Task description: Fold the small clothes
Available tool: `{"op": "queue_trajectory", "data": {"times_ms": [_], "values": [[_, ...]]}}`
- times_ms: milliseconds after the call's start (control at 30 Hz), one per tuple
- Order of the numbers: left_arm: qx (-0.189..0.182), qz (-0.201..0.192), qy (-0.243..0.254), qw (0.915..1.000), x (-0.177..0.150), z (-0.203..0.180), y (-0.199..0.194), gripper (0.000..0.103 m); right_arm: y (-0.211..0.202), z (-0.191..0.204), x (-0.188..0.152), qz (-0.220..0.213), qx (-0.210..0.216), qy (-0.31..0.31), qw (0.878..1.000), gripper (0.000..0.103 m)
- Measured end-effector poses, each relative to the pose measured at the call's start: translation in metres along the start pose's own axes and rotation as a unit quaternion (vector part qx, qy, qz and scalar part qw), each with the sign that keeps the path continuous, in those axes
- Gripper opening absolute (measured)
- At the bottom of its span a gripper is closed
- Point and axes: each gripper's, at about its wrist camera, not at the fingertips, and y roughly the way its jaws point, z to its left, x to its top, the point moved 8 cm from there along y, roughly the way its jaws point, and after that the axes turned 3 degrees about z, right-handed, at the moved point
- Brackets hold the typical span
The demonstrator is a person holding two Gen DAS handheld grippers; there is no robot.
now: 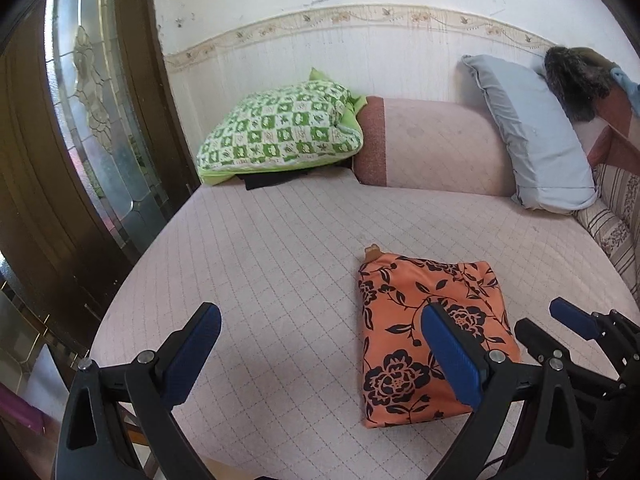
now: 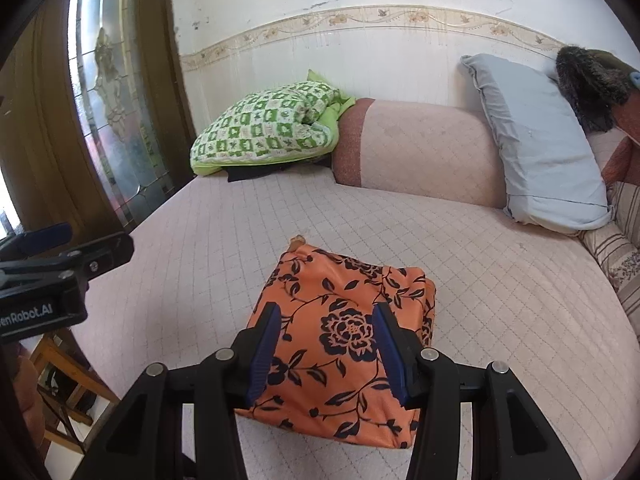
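Over quilted bed (image 1: 280,248), both claws angled down, agape, empty.

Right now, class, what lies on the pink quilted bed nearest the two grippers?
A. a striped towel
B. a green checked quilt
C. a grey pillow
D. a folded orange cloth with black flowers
D: the folded orange cloth lies just ahead of the right gripper on the bed.

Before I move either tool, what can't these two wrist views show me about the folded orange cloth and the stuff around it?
- Folded orange floral garment: right view, right tool's fingers cover parts; its type is unreadable.
- Same garment, left view: left tool's right finger hides a strip.
- Dark item under the green checked pillow: mostly buried.
- Furry dark thing: cut by the edge.
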Motion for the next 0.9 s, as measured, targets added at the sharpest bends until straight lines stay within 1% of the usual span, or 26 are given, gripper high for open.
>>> {"op": "queue_trajectory", "data": {"times_ms": [267, 467, 600, 767, 833, 900], "values": [[0.0, -0.006, -0.013, 0.9999, -0.01, -0.009, -0.02, 0.1, -0.023, 0.009, -0.014, -0.006, 0.01, -0.029, 1.0, 0.051], [-0.003, -0.015, 0.0, 0.9999, -0.007, -0.022, -0.027, 0.1, -0.039, -0.001, -0.021, -0.014, 0.011, -0.017, 1.0, 0.051], [-0.01, -0.013, 0.001, 0.9999, -0.006, -0.027, -0.021, 0.1, -0.037, -0.004, -0.026, -0.007, 0.005, -0.017, 1.0, 0.051], [-0.019, -0.014, -0.004, 0.9997, -0.003, -0.026, -0.01, 0.1, -0.028, -0.004, -0.022, -0.001, 0.004, -0.014, 1.0, 0.051], [-0.024, -0.014, -0.007, 0.9996, -0.002, -0.024, -0.003, 0.1, -0.021, -0.002, -0.02, 0.004, 0.009, -0.011, 1.0, 0.051], [-0.019, -0.011, -0.007, 0.9997, -0.002, -0.02, 0.009, 0.1, -0.01, -0.002, -0.019, 0.014, 0.018, -0.001, 1.0, 0.051]]}}
